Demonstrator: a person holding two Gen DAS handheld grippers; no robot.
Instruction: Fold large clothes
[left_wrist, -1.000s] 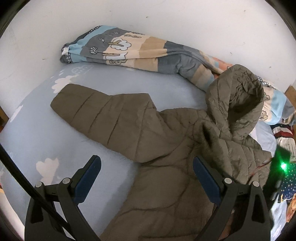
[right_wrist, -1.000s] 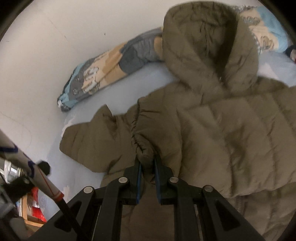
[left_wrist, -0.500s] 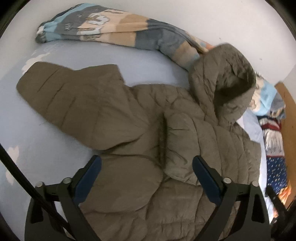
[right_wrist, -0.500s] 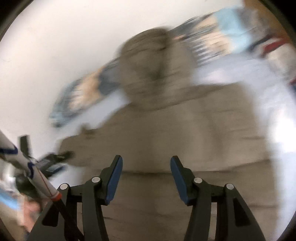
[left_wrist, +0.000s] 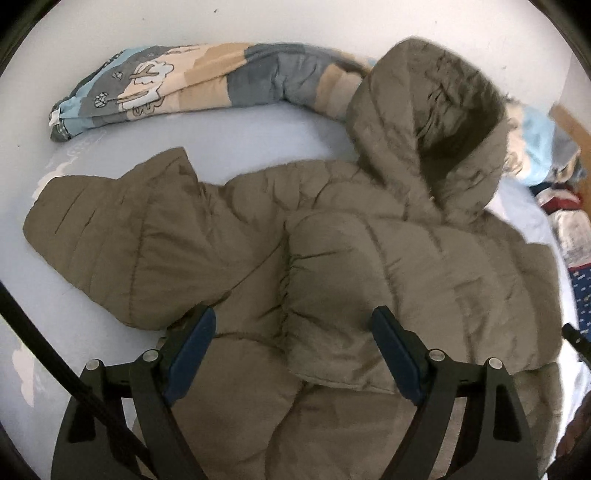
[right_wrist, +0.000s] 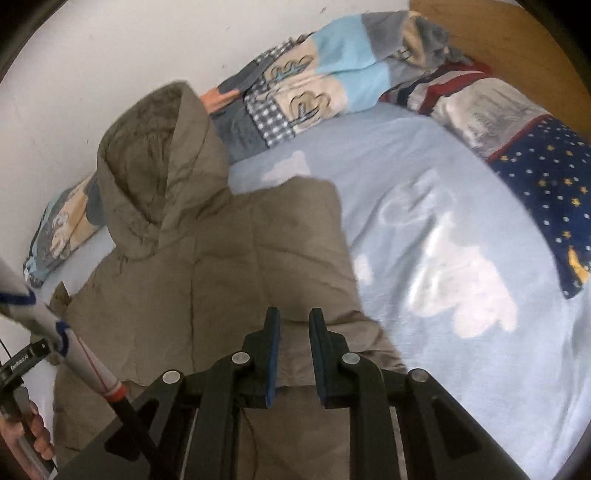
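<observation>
An olive quilted hooded jacket (left_wrist: 332, 258) lies on a light blue bed sheet (left_wrist: 258, 140). Its right sleeve (left_wrist: 369, 295) is folded across the chest; its left sleeve (left_wrist: 110, 229) stretches out to the left. The hood (left_wrist: 424, 122) points toward the wall. My left gripper (left_wrist: 291, 332) is wide open and empty, above the jacket's middle. In the right wrist view the jacket (right_wrist: 221, 277) fills the left half. My right gripper (right_wrist: 293, 317) hovers over the jacket's right edge, jaws a narrow gap apart, holding nothing.
A rolled patterned blanket (left_wrist: 203, 81) lies along the white wall. Pillows and bedding (right_wrist: 517, 155) are piled at the head of the bed by a wooden headboard (right_wrist: 517, 44). The sheet (right_wrist: 443, 258) shows to the right of the jacket.
My right gripper let go of the sleeve cuff, leaving the sleeve folded across the chest, and swung right to the jacket's edge. The left gripper shifted over the jacket's middle.
</observation>
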